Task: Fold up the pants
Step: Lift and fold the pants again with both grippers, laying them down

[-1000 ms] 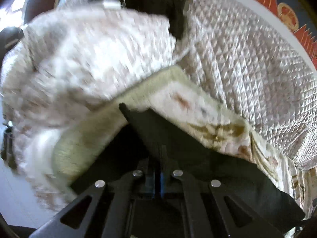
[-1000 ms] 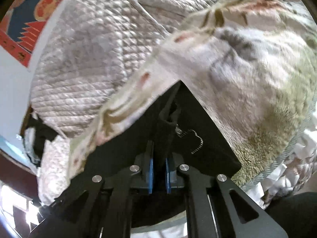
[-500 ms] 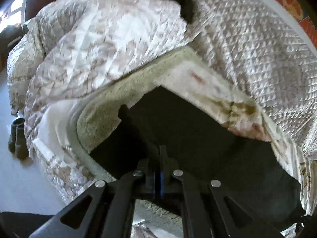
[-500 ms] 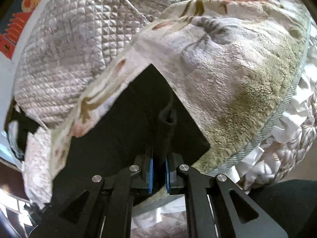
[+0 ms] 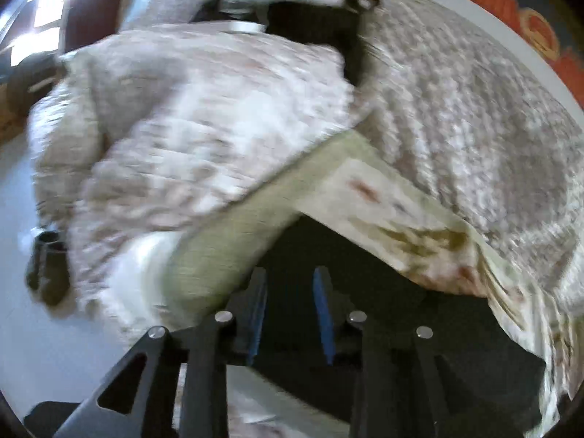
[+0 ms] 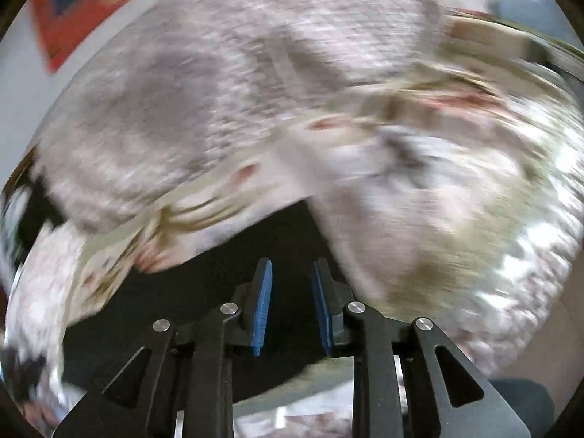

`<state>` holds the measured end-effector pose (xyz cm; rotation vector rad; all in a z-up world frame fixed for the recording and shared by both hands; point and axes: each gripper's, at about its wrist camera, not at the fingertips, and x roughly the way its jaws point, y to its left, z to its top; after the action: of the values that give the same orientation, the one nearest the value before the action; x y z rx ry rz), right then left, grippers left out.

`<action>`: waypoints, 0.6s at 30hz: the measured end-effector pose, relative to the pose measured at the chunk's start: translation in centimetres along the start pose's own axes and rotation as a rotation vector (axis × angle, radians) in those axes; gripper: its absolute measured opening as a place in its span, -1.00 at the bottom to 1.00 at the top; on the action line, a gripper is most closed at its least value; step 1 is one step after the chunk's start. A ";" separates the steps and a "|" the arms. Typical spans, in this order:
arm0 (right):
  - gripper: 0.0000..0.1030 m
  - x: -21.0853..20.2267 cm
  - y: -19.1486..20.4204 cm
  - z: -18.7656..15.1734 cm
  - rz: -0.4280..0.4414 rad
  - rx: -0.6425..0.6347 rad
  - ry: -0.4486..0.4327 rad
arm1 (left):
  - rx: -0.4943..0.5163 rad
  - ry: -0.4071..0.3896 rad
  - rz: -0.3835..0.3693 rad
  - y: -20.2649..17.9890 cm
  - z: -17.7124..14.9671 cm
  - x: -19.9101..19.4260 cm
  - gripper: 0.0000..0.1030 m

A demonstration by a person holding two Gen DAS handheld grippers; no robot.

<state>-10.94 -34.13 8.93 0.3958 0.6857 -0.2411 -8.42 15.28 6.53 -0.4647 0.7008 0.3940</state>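
The black pants [image 5: 401, 314] lie on a fleecy floral blanket [image 5: 383, 200] on the bed; they also show in the right wrist view [image 6: 204, 292]. My left gripper [image 5: 290, 292] is open, its blue pads apart just above the pants' edge, holding nothing. My right gripper [image 6: 290, 284] is open too, blue pads apart over the dark cloth, holding nothing. Both views are blurred by motion.
A quilted beige bedspread [image 5: 474, 109] covers the bed behind the blanket. Dark clothes and a grey item [image 5: 292, 7] lie at the far end. A dark shoe [image 5: 47, 270] stands on the pale floor at left. A red patterned hanging [image 6: 73, 18] is on the wall.
Both grippers were shut on the pants' edge; now both have opened and let go. The pants lie on the blanket, and both cameras are moving.
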 end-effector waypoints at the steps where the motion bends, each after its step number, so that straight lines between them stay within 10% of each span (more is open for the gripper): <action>1: -0.55 0.8 0.4 -0.4 0.006 -0.025 0.017 | 0.017 0.029 -0.026 -0.6 -0.3 0.8 -0.44; 5: -0.48 6.0 0.3 -2.4 -0.053 -0.074 0.230 | 0.032 0.213 -0.005 -0.5 -2.3 4.8 -0.44; 14: -0.48 6.9 2.5 1.1 -0.004 -0.163 0.167 | -0.039 0.146 0.055 1.4 -1.7 2.6 -0.44; 18: -0.48 9.6 5.0 1.8 0.046 -0.230 0.205 | 0.033 0.149 -0.045 -2.2 0.6 4.8 -0.43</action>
<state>-1.02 -31.20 5.32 0.2165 0.8944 -0.0769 -3.66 14.73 4.21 -0.4808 0.8384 0.3070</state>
